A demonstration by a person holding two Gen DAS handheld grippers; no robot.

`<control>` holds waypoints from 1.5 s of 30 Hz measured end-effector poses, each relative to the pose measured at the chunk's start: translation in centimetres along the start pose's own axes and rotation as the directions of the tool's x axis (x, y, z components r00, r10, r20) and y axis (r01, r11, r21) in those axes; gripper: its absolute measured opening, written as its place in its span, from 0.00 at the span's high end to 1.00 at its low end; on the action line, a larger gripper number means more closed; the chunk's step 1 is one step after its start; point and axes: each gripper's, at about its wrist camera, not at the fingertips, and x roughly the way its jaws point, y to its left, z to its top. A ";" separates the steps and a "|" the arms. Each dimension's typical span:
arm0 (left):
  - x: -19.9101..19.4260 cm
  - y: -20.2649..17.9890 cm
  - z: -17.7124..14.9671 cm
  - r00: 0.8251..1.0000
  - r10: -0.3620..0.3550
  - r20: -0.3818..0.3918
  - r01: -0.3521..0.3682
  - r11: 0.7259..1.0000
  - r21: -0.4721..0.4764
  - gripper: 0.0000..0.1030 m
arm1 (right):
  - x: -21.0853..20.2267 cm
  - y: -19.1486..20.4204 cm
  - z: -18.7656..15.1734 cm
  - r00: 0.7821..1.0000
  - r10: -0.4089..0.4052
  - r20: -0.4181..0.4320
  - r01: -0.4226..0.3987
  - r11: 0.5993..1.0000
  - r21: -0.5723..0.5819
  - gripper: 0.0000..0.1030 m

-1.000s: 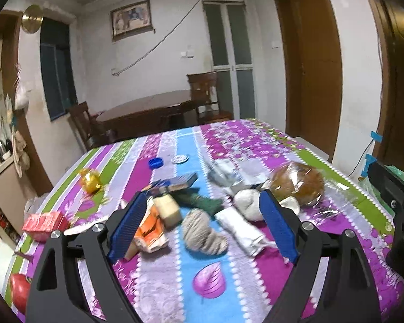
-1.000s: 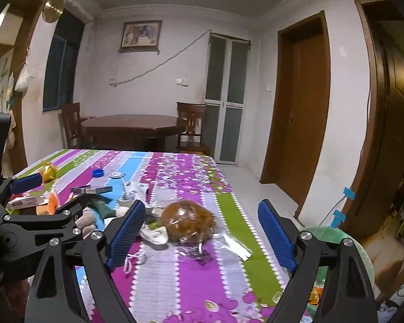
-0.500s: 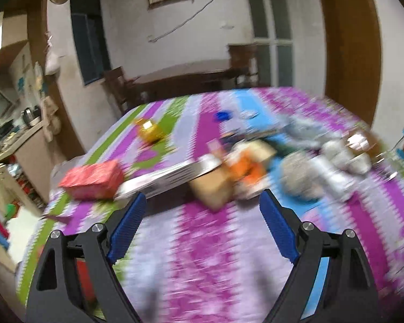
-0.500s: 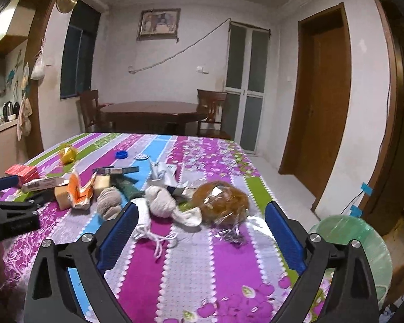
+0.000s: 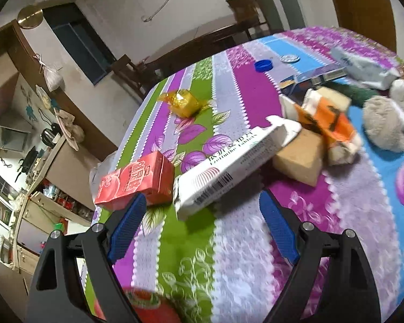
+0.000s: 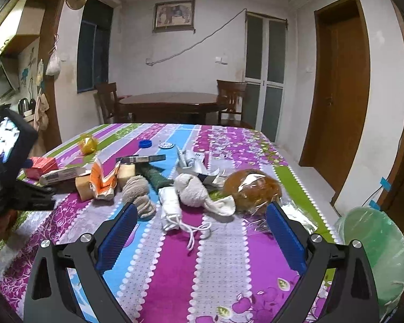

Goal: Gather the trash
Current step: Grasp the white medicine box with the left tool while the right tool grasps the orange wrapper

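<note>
The left gripper hangs with its blue pads spread wide and nothing between them, just short of the near end of a long white carton that lies slantwise on the striped tablecloth. That carton serves as the landmark here. Touching its near end on the left sits a red drink box. Against its far end rests a tan block, and beyond that a torn orange-and-white wrapper. Farther past the carton, toward the table's left edge, lies a yellow foil wrapper; well beyond it sit a blue bottle cap and a pale round lid. To the carton's right, past the wrapper, are a grey wool ball and a dark blue flat box.

The right gripper is likewise released, its pads wide apart and empty above the cloth. From this view the white carton lies at the table's left side, with the left gripper's body beside it. Rightward from the carton spread the wool ball, a rolled white cloth with a loose cord, a cream sock bundle, and a brown bun in clear wrap. Off the table's right edge, well apart from the carton, stands a green-lined bin.
</note>
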 end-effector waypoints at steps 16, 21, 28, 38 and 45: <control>-0.3 0.9 -0.4 0.997 -0.071 0.032 0.074 0.989 -0.127 0.86 | 0.5 -0.5 -0.1 0.998 0.059 -0.035 -0.058 0.998 0.027 0.07; -3.8 2.1 -2.8 0.973 -0.197 0.121 0.218 0.956 -0.197 0.87 | 0.5 0.1 0.0 0.995 0.084 -0.046 -0.083 0.996 0.019 0.10; -7.1 1.4 -6.3 0.938 -0.300 0.172 0.329 0.928 -0.176 0.86 | 1.2 3.1 1.2 0.982 0.180 -0.060 -0.182 0.982 -0.047 0.31; -7.4 2.6 -9.3 0.940 -0.301 0.162 0.332 0.915 -0.228 0.87 | 7.7 10.0 4.9 0.861 0.456 -0.226 -0.477 0.877 -0.047 0.72; -7.3 3.6 -9.8 0.928 -0.335 0.166 0.368 0.896 -0.249 0.87 | 12.8 15.5 4.4 0.827 0.416 -0.379 -0.509 0.840 -0.188 0.72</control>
